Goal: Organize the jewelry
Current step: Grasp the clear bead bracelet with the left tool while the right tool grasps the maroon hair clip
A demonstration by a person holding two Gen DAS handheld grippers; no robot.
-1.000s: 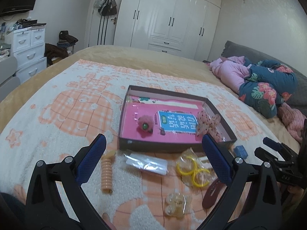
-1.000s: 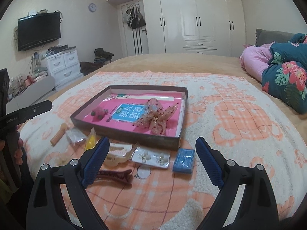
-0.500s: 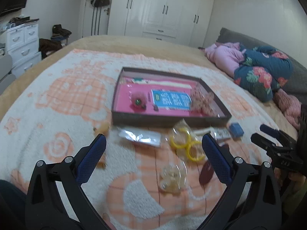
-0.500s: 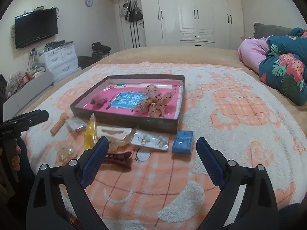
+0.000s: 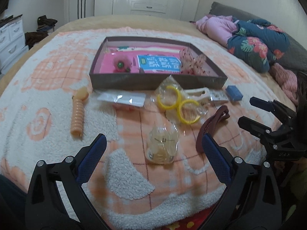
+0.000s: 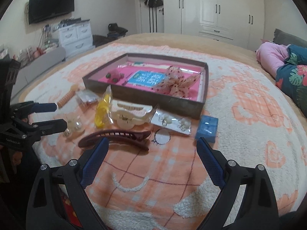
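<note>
A shallow brown box with a pink floor lies on the bed, holding a pink pompom and a sheer dotted bow. In front of it lie an orange spiral clip, a clear packet, bagged yellow hoops, a bag of clear beads, a maroon hair claw, a cream claw, an earring card and a small blue box. My left gripper hangs open just before the bead bag. My right gripper hangs open just short of the maroon claw.
An orange-and-white fleece blanket covers the bed. Folded pink and floral bedding lies at the right. White wardrobes stand behind, white drawers and a wall television to the left. A person's hand holds each gripper.
Both grippers have tilted down and moved closer to the loose items in front of the box. Both stay open and empty. Nothing on the bed has moved.
</note>
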